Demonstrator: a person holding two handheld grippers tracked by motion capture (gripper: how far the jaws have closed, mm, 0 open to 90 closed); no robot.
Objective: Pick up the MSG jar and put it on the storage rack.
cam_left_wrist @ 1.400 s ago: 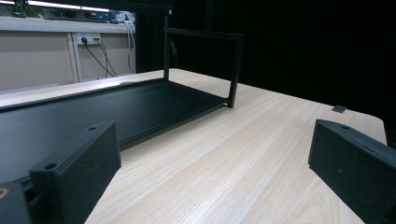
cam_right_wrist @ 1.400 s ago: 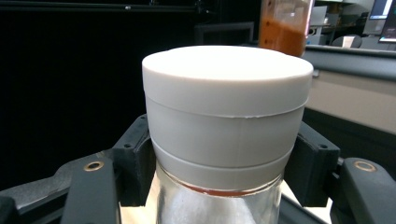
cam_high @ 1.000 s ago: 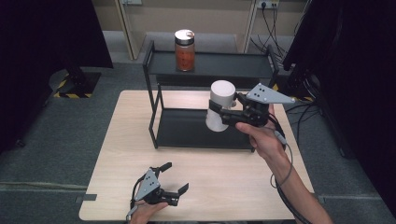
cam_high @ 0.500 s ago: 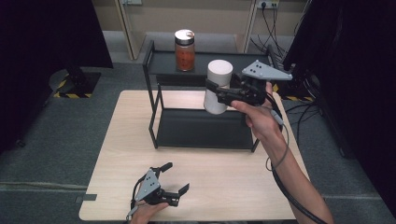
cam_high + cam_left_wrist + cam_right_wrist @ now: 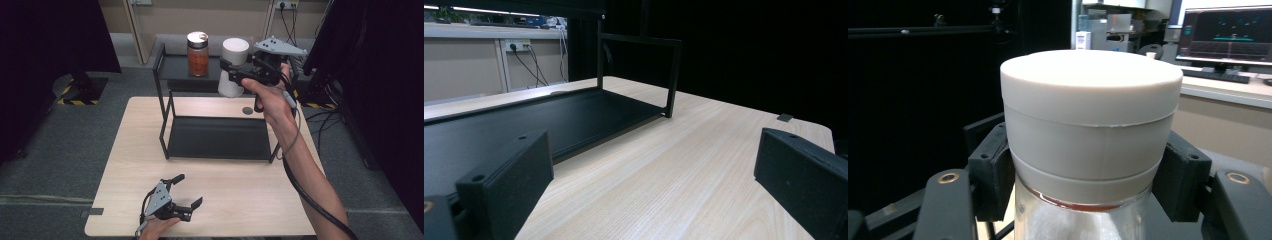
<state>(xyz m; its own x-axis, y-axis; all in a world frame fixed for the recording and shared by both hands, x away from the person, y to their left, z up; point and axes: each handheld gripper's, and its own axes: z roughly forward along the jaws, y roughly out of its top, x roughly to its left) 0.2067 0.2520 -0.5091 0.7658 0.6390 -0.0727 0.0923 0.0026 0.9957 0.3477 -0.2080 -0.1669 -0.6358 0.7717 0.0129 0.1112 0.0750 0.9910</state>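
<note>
High view: right gripper (image 5: pixel 231 70) raised at top-shelf height of the black rack (image 5: pixel 165 107), pinching the white-lidded jar (image 5: pixel 234 66) beside the orange jar (image 5: pixel 198 54); left gripper (image 5: pixel 187 192) parked low on the table (image 5: pixel 130 150), jaws spread. Left gripper view: just empty jaws over wood, rack's top cut off. Right gripper view: pads clamped under the lid, jar's lower half out of frame.

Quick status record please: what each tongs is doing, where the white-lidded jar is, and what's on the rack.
right tongs: shut on the white-lidded jar, gripping just below the lid
white-lidded jar: upright, in the air by the rack's top shelf
left tongs: open, nothing between them, low over the table near its front edge
rack: black, two shelves; bottom shelf bare
top shelf: holds an orange-filled jar
</note>
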